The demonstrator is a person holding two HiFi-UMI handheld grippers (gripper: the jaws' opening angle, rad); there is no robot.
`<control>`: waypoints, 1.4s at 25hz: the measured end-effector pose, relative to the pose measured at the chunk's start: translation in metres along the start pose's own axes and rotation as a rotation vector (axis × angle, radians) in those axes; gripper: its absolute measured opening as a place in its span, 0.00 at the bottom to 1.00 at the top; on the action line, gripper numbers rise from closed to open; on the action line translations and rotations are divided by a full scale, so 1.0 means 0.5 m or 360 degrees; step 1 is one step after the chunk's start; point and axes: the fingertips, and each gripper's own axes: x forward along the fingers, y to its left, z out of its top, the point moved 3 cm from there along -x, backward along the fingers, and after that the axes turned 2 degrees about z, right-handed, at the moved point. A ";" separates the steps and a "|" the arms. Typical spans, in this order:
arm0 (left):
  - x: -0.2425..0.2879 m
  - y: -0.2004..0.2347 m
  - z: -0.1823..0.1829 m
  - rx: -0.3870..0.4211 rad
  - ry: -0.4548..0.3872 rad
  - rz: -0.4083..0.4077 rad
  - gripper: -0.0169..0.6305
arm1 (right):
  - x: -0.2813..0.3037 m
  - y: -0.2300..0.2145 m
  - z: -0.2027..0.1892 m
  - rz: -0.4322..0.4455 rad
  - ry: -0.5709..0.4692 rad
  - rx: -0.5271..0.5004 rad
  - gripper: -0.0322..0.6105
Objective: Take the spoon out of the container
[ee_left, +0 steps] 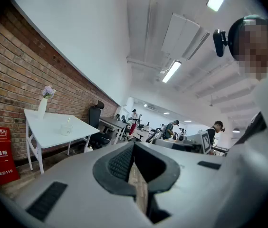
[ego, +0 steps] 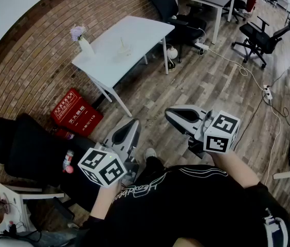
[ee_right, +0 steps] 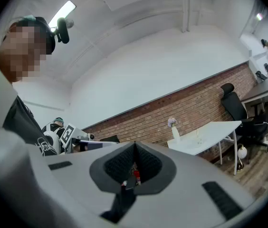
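Carried closed and empty, left hand-held gripper (ego: 133, 122) and right hand-held gripper (ego: 170, 112) idle: the container (ego: 124, 49) sits well ahead.

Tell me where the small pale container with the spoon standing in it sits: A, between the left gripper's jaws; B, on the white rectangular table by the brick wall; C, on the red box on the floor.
B: the small pale container rests on the white rectangular table near the white flower vase, far from the left gripper and the right gripper.
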 end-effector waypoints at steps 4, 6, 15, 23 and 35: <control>0.005 0.003 0.007 0.0012 0.0023 -0.0005 0.03 | -0.003 -0.006 0.008 -0.0018 -0.0005 -0.0010 0.05; 0.011 0.000 0.010 0.0022 0.0031 -0.0018 0.03 | -0.003 -0.014 0.013 -0.0030 -0.0017 0.0008 0.05; 0.035 0.043 -0.018 -0.0002 0.0043 -0.0012 0.03 | 0.024 -0.057 -0.018 -0.0035 0.0003 0.0025 0.05; 0.119 0.195 0.036 -0.0054 0.0042 -0.0032 0.03 | 0.149 -0.182 0.002 -0.0053 0.0039 0.0046 0.05; 0.372 0.520 0.217 -0.0104 0.0080 -0.0083 0.03 | 0.393 -0.520 0.096 -0.0151 0.0044 0.0155 0.05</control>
